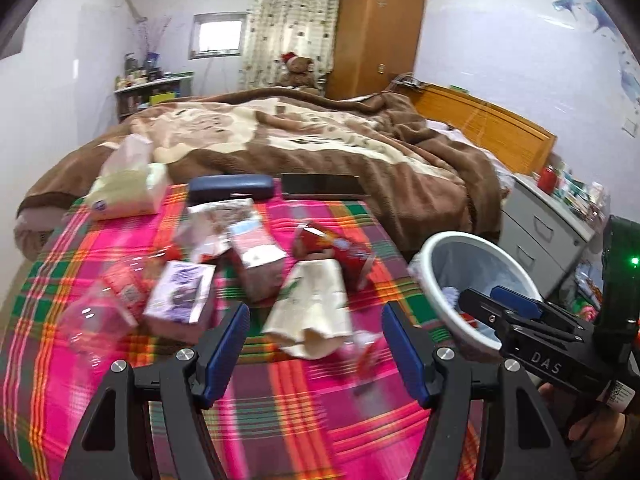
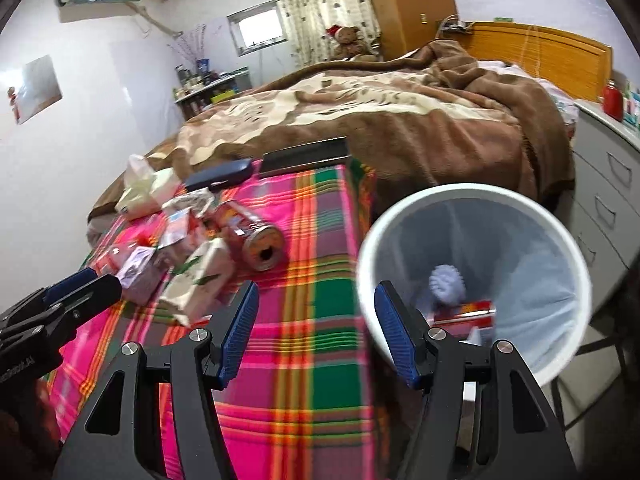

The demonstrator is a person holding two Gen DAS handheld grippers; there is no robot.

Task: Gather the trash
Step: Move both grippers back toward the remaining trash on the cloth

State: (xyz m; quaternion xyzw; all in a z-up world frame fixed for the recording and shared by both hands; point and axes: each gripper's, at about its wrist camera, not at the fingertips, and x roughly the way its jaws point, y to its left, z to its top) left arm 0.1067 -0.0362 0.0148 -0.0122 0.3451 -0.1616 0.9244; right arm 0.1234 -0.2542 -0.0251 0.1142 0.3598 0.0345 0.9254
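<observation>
The trash lay in a loose heap on the pink, green and orange plaid cloth [image 1: 304, 412]: a cream paper wrapper printed with green leaves [image 1: 310, 312], a crushed red can [image 2: 252, 236] on its side with its open end facing the right wrist camera, a small purple-and-white carton [image 1: 180, 296], a red packet [image 1: 124, 286] and crumpled clear plastic [image 1: 90, 320], all touching or overlapping. Just off the cloth's right edge stood a white wastebasket [image 2: 576, 248] lined with a pale bag; inside it sat a light blue ribbed object [image 2: 446, 280] and a red-and-gold piece of packaging [image 2: 466, 310]. The left gripper [image 1: 314, 344] hovered above the heap with its blue-padded jaws apart and nothing between them; the leaf-printed wrapper lay beyond them. The right gripper [image 2: 314, 332] hung over the cloth's edge beside the wastebasket, its jaws likewise apart and empty. At the far end of the cloth lay a tissue pack [image 1: 128, 196], a dark blue glasses case [image 1: 230, 188] and a flat black device [image 1: 322, 186]. Behind them spread a bed under a brown blanket [image 1: 320, 140], with a teddy bear in a red hat [image 1: 298, 72], a wooden wardrobe [image 1: 380, 28] and a grey drawer unit [image 1: 548, 232] nearby.
</observation>
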